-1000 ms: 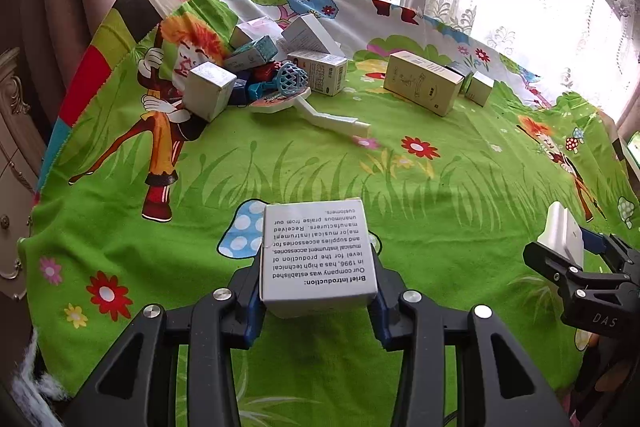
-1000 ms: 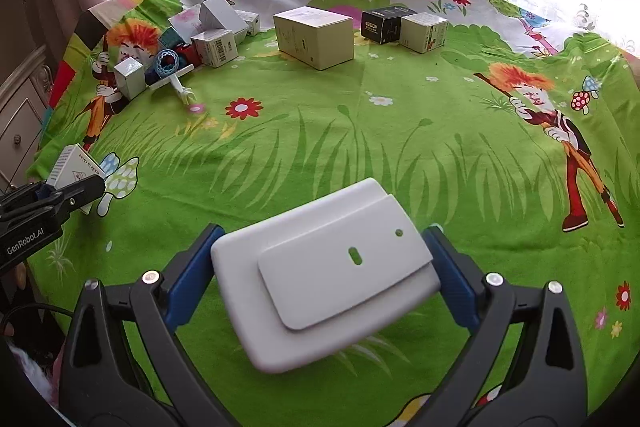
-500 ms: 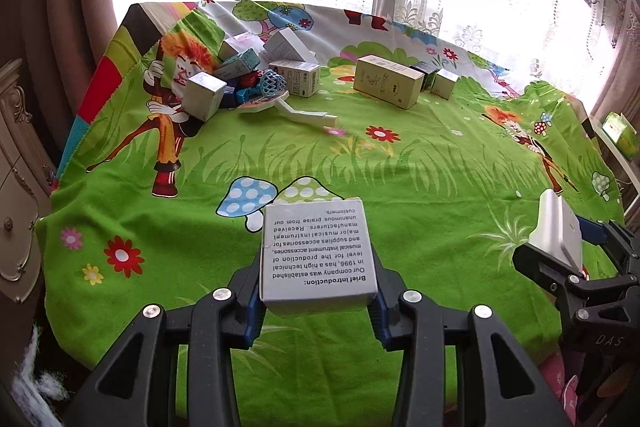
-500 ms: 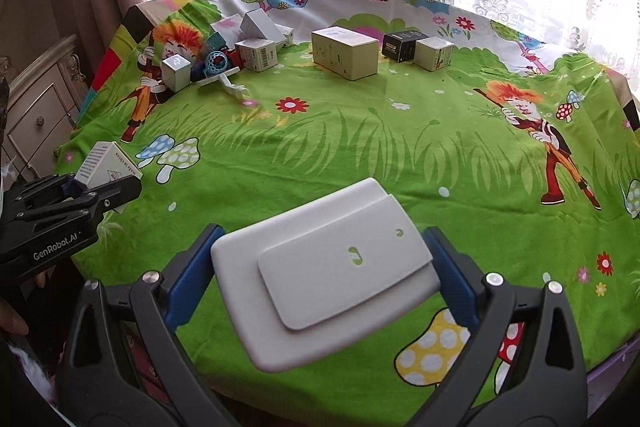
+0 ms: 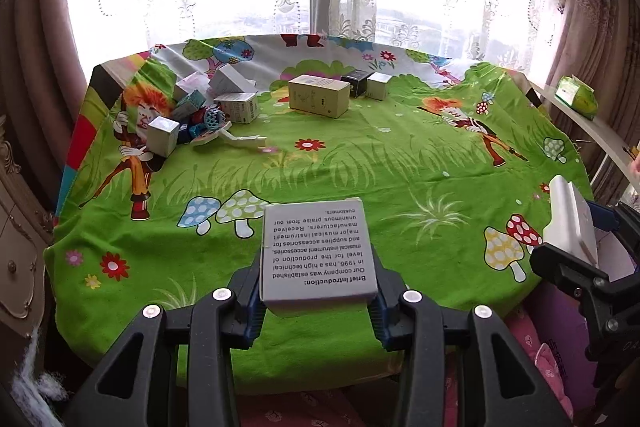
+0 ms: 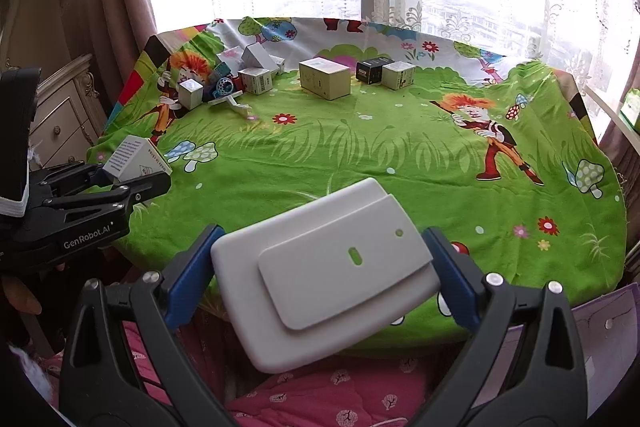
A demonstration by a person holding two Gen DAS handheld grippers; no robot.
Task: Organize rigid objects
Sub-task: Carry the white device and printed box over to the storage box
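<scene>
The left gripper [image 5: 318, 301] clamps a small grey printed cardboard box [image 5: 318, 253] above the near edge of the green cartoon tablecloth [image 5: 400, 163]. Only the right wrist view shows the broad face of the flat white plastic case [image 6: 326, 269], with its raised panel, clamped in the right gripper [image 6: 320, 279].

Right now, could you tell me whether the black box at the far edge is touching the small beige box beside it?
Cannot tell. In the right wrist view the black box and the small beige box overlap with no visible gap, but one may simply sit behind the other.
</scene>
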